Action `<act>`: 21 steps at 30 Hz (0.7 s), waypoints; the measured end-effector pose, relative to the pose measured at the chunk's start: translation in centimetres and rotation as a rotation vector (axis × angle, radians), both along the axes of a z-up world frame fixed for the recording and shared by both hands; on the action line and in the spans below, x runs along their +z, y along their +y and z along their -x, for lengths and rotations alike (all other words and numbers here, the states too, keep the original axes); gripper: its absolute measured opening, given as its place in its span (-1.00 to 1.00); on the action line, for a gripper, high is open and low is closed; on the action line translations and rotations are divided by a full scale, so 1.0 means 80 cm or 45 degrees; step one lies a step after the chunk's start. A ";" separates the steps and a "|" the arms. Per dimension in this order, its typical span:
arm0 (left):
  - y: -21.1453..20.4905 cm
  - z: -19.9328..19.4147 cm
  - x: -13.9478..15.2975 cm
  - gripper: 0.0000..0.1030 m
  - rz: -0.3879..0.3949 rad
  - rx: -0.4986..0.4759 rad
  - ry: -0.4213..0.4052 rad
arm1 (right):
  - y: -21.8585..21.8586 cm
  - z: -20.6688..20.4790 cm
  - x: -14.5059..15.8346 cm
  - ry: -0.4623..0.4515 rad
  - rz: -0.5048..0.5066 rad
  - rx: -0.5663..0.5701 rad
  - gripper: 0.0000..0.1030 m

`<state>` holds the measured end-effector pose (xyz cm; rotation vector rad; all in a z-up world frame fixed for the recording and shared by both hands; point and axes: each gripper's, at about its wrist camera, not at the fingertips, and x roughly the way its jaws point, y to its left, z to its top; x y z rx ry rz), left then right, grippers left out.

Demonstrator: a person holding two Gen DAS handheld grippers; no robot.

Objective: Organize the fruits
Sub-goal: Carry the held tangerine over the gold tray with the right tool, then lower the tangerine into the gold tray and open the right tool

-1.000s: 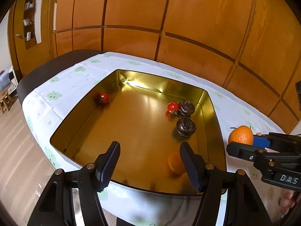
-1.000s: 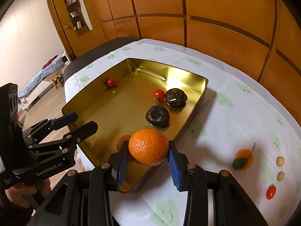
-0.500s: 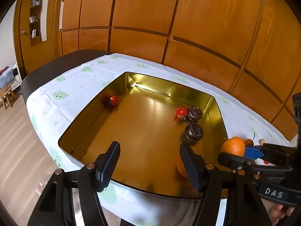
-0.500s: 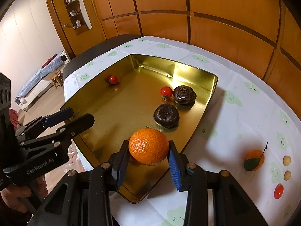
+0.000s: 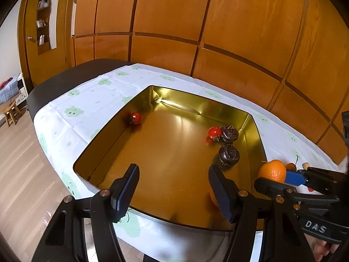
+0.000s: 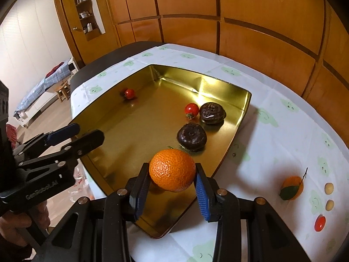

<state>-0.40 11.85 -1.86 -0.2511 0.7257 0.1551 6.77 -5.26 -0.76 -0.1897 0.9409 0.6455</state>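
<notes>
My right gripper (image 6: pixel 172 186) is shut on an orange (image 6: pixel 172 169), holding it above the near right corner of the gold tin tray (image 6: pixel 244 111). The same orange (image 5: pixel 272 171) and right gripper (image 5: pixel 273 178) show at the right of the left wrist view. Inside the tray lie two dark wrinkled fruits (image 6: pixel 192 137) (image 6: pixel 212 112), two red tomatoes (image 6: pixel 192 109) (image 6: pixel 129 93) and another orange (image 5: pixel 213 196), half hidden behind a finger. My left gripper (image 5: pixel 174 188) hangs open over the tray's near edge with nothing between its fingers.
On the tablecloth (image 6: pixel 272 131) right of the tray lie a leafed tangerine (image 6: pixel 292 187), two small yellow fruits (image 6: pixel 329 188) and a red tomato (image 6: pixel 320 223). A wooden panelled wall (image 5: pixel 196 32) stands behind the table. Floor and a stool (image 5: pixel 11 112) are to the left.
Both grippers have drawn back slightly from the tray, which looks smaller and farther. The orange stays clamped in the right gripper; the left jaws stay equally apart.
</notes>
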 end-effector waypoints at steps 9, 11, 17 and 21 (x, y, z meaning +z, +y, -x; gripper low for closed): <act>0.004 0.000 -0.002 0.29 0.002 0.004 0.005 | -0.004 -0.020 -0.012 0.010 0.050 -0.040 -0.23; 0.004 -0.001 -0.003 0.29 0.006 0.001 0.009 | -0.002 -0.024 -0.016 0.020 0.048 -0.038 -0.22; 0.005 -0.001 -0.005 0.29 0.010 0.000 0.014 | 0.007 -0.030 -0.025 0.033 0.067 -0.029 -0.22; 0.005 -0.002 -0.005 0.29 0.009 -0.003 0.016 | 0.008 -0.030 -0.028 0.034 0.061 -0.039 -0.22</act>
